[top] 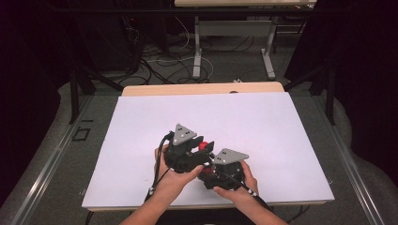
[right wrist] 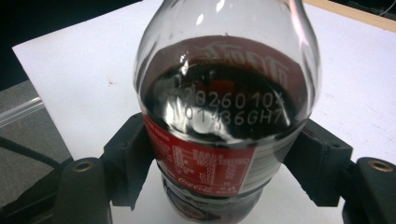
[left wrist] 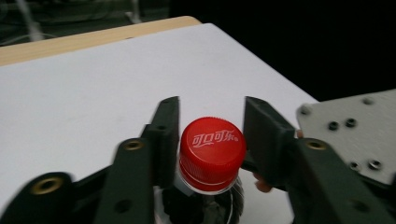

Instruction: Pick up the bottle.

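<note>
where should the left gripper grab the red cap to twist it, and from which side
Grip the red cap by its ribbed side wall, one jaw on each side, coming in across the top of the bottle. The left gripper already straddles it with small gaps. The ribs give purchase, and the right gripper clamps the body.

Each black hand-held gripper [top: 206, 154] carries a grey, screw-studded triangular plate and black cable.
</note>
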The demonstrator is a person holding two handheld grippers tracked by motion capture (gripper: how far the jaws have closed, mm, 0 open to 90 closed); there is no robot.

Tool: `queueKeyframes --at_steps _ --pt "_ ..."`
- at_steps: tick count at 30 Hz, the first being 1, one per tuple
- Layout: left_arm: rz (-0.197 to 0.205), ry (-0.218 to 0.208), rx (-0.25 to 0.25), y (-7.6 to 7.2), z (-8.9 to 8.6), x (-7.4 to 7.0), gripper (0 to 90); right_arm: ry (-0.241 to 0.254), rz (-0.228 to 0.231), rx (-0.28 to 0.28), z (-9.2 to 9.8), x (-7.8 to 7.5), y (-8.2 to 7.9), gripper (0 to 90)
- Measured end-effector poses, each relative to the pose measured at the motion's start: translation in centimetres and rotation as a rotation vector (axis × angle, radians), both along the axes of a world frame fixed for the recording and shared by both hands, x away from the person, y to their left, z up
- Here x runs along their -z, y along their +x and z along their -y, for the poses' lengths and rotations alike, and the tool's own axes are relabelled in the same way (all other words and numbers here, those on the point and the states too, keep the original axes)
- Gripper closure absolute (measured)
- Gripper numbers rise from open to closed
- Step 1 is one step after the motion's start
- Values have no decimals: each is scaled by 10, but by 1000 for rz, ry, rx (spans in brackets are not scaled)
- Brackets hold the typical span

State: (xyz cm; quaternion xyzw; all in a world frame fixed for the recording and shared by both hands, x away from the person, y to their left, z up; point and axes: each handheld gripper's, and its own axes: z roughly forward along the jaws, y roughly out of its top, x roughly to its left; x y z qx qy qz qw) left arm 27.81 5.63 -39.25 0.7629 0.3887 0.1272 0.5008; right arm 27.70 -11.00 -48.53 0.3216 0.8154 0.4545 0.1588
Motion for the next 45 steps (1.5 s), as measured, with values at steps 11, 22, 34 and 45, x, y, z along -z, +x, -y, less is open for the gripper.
queueKeyframes --at_steps 11,22,34,45 --pt "88 -66 332 12 -41 -12 361 40 -22 -154 5 -5 2 288" --pt "85 -83 586 24 -58 -2 432 50 -5 -294 1 -8 -3 287" --pt "6 -88 630 28 -54 6 536 43 4 -313 0 -7 -4 287" --pt "18 -47 587 21 -50 5 611 40 -2 -301 -1 -6 -4 288"
